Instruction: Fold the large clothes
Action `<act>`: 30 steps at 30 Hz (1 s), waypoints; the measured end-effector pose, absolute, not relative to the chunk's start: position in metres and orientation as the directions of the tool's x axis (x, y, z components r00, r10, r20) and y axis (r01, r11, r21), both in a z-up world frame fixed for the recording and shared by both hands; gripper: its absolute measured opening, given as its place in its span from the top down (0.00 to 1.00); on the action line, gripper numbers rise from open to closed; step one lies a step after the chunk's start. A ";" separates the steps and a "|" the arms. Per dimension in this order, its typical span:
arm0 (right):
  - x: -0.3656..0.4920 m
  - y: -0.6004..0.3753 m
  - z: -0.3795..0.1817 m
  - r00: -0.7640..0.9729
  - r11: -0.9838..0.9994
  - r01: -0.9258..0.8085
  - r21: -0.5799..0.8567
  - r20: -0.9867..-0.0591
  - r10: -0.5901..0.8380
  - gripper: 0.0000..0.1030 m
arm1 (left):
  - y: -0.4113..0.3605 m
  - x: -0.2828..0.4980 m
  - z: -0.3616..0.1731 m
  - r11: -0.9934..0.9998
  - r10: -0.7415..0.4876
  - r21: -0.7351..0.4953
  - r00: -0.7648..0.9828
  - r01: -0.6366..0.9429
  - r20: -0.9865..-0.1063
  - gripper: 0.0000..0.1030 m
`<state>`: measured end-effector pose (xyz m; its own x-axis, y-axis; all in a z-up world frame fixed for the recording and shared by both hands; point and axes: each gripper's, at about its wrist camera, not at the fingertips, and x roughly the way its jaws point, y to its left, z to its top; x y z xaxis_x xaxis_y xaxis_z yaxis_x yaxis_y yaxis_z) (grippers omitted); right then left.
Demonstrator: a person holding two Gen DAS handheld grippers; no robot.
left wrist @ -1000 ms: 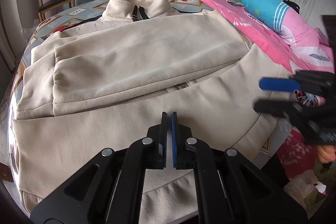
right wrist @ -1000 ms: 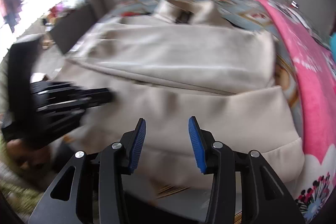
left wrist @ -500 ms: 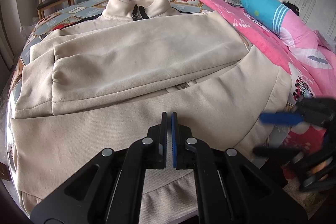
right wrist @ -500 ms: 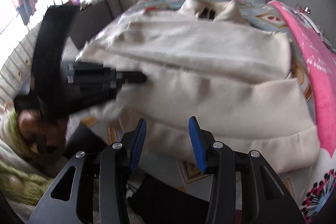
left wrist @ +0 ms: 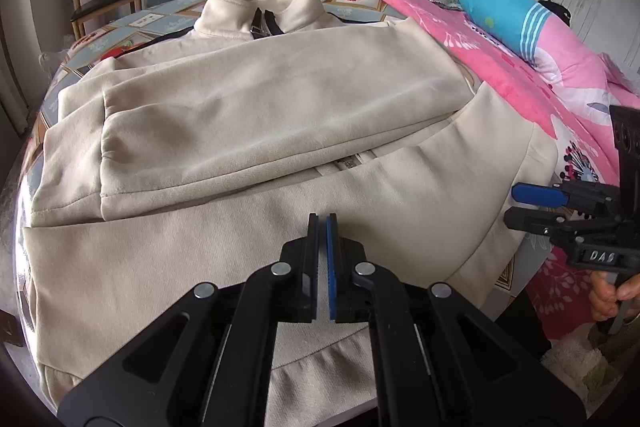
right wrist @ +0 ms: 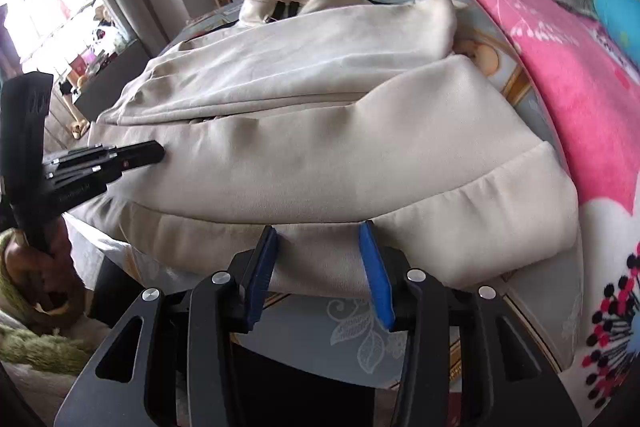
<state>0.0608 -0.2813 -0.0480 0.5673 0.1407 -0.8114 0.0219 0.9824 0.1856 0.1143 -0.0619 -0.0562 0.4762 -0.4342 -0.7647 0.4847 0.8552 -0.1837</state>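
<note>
With sleeves folded across, beige jacket (left wrist: pixel 248 115) lies flat, collar up.

We see a cream zip-up jacket (left wrist: pixel 256 115) lying flat, sleeves folded across its chest, collar far from the jaws, its ribbed hem (right wrist: pixel 472 227) nearest, between the right jaws.

Soft even daylight, blown-out window (right wrist: pixel 44 11) at the right view's left edge, faint shadows, strong fisheye bending with dark corner vignette, left view sharp, right view slightly soft, its far wall smeared
</note>
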 end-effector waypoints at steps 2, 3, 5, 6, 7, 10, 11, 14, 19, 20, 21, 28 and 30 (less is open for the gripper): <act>0.059 -0.285 -0.039 0.592 0.987 0.044 0.158 -0.799 0.102 0.59 | -0.062 0.115 -0.056 0.856 -0.432 -0.182 0.475 0.484 -0.766 0.96; 0.057 -0.289 -0.036 0.608 0.986 0.058 0.157 -0.789 0.090 0.58 | -0.062 0.114 -0.056 0.856 -0.432 -0.181 0.477 0.484 -0.766 0.96; 0.060 -0.300 -0.036 0.616 0.982 0.111 0.153 -0.786 0.053 0.56 | -0.062 0.114 -0.056 0.856 -0.431 -0.180 0.476 0.485 -0.767 0.96; 0.061 -0.305 -0.040 0.606 0.982 0.130 0.135 -0.795 0.029 0.52 | -0.062 0.114 -0.056 0.855 -0.432 -0.181 0.475 0.486 -0.767 0.96; 0.065 -0.310 -0.048 0.575 0.980 0.166 0.106 -0.818 -0.009 0.52 | -0.062 0.114 -0.056 0.855 -0.431 -0.180 0.476 0.486 -0.767 0.96; 0.068 -0.314 -0.052 0.562 0.976 0.190 0.108 -0.827 -0.018 0.49 | -0.063 0.114 -0.056 0.856 -0.430 -0.179 0.476 0.485 -0.767 0.96; 0.070 -0.312 -0.049 0.556 0.976 0.194 0.100 -0.831 -0.025 0.49 | -0.063 0.115 -0.055 0.857 -0.427 -0.177 0.475 0.484 -0.769 0.96; 0.072 -0.306 -0.036 0.593 0.971 0.161 0.176 -0.804 0.047 0.49 | -0.063 0.114 -0.052 0.862 -0.409 -0.162 0.471 0.479 -0.782 0.96; 0.088 -0.275 -0.021 0.629 0.976 0.059 0.211 -0.767 0.128 0.37 | -0.048 0.107 -0.040 0.879 -0.377 -0.140 0.483 0.457 -0.790 0.89; 0.089 -0.267 -0.020 0.628 0.977 0.037 0.210 -0.765 0.141 0.37 | -0.040 0.107 -0.039 0.890 -0.359 -0.134 0.489 0.436 -0.795 0.82; 0.093 -0.257 -0.022 0.624 0.979 0.012 0.202 -0.767 0.150 0.34 | -0.035 0.106 -0.040 0.899 -0.344 -0.129 0.493 0.419 -0.799 0.79; 0.117 -0.218 -0.051 0.563 0.994 -0.050 0.094 -0.820 0.106 0.29 | 0.022 0.110 -0.051 0.942 -0.307 -0.184 0.500 0.281 -0.810 0.79; 0.118 -0.217 -0.048 0.542 0.995 -0.045 0.091 -0.834 0.101 0.29 | 0.025 0.110 -0.048 0.948 -0.290 -0.170 0.510 0.269 -0.810 0.79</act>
